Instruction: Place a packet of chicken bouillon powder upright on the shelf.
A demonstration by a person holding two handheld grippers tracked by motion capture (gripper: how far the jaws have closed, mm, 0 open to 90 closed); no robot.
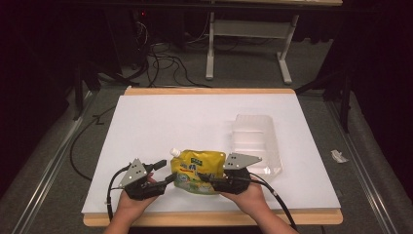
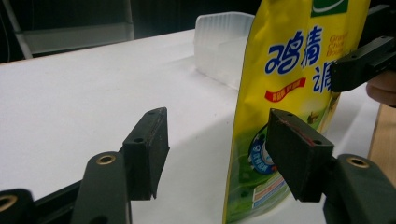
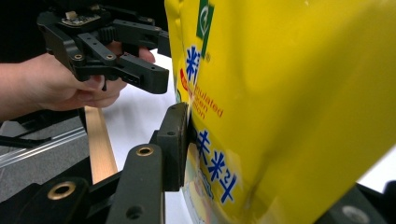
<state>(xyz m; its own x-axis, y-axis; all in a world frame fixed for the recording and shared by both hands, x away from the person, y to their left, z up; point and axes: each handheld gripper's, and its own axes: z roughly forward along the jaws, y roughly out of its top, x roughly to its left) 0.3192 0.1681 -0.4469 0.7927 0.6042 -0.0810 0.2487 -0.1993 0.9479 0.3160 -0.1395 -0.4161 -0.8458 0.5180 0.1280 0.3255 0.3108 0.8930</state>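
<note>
A yellow pouch (image 1: 197, 172) with a white spout stands near the front edge of the table (image 1: 160, 122), between the two hand-held grippers. The right hand-held gripper (image 1: 214, 181) clasps the pouch's right side; in its own view one jaw presses flat against the yellow film, and the other is hidden behind the pouch. The left hand-held gripper (image 2: 219, 154) is spread wide, the pouch's edge between its jaws and one jaw against the pouch's face. A clear tray (image 1: 256, 141) lies just behind the pouch, toward the right edge.
</note>
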